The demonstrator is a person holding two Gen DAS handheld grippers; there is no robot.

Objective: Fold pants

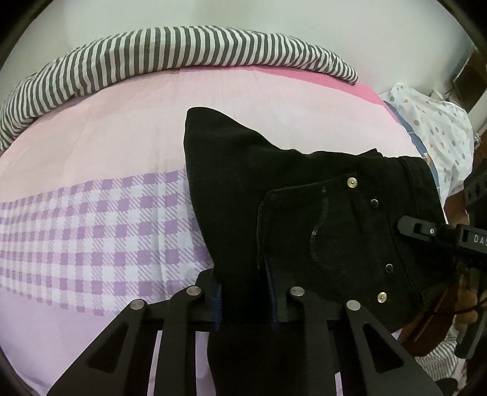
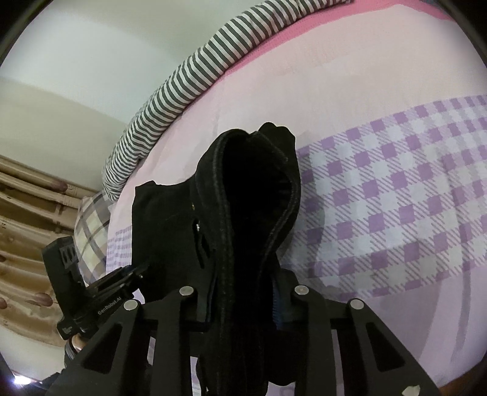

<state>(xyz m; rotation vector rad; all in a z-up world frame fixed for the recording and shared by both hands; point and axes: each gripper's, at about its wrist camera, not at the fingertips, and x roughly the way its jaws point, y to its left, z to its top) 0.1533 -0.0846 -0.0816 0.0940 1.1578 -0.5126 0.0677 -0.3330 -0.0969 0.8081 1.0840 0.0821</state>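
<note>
black jeans held up over the pink checked bedsheet, pinched in both claws.
soft but weighty denim, likely to sag; best gripped at waistband corners. left gripper and right gripper both clamped on cloth; silver rivets, stitched pocket, waistband gaping above the sheet.

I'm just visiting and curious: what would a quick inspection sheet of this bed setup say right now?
Surface: bed sheet, pink with a purple checked band.
Job's things: black pants, lifted, held at both ends.
Clutter: striped blanket bunched along the far edge; patterned pillow at one side, plaid pillow at the other.
Grippers: left gripper and right gripper, jaws shut on the pants.
Cables: nothing seen.
Surroundings: pale wall; tan curtain.
</note>
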